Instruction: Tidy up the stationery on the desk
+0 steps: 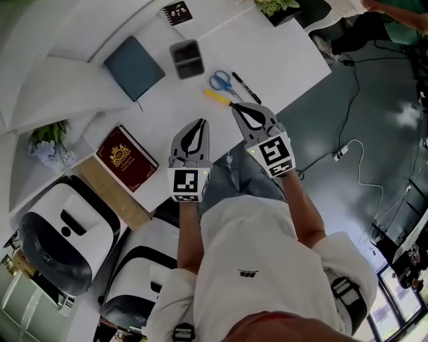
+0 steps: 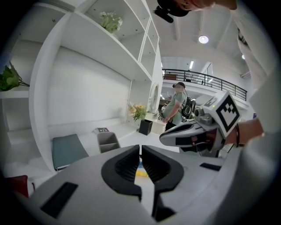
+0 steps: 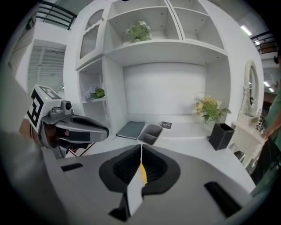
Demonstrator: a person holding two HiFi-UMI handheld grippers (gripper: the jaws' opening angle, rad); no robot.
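On the white desk (image 1: 281,60) lie a yellow pen (image 1: 217,97), blue scissors (image 1: 219,81) and a black pen (image 1: 246,87), near a grey divided tray (image 1: 186,59) and a teal notebook (image 1: 134,67). My right gripper (image 1: 235,107) hovers at the desk's front edge, shut, its tips right at the yellow pen's near end. Contact cannot be told. A yellow strip (image 3: 143,173) shows through the slit of the right gripper (image 3: 141,147). My left gripper (image 1: 199,124) hangs beside it, shut and holding nothing. The yellow pen (image 2: 141,172) also shows below the left gripper (image 2: 140,149).
A red book (image 1: 126,158) rests on a wooden box at the left, and a small black card (image 1: 177,11) lies far back. White shelves rise behind the desk, with a black planter (image 3: 221,136) at its right end. Cables run over the floor (image 1: 354,153). A person (image 2: 178,103) stands beyond.
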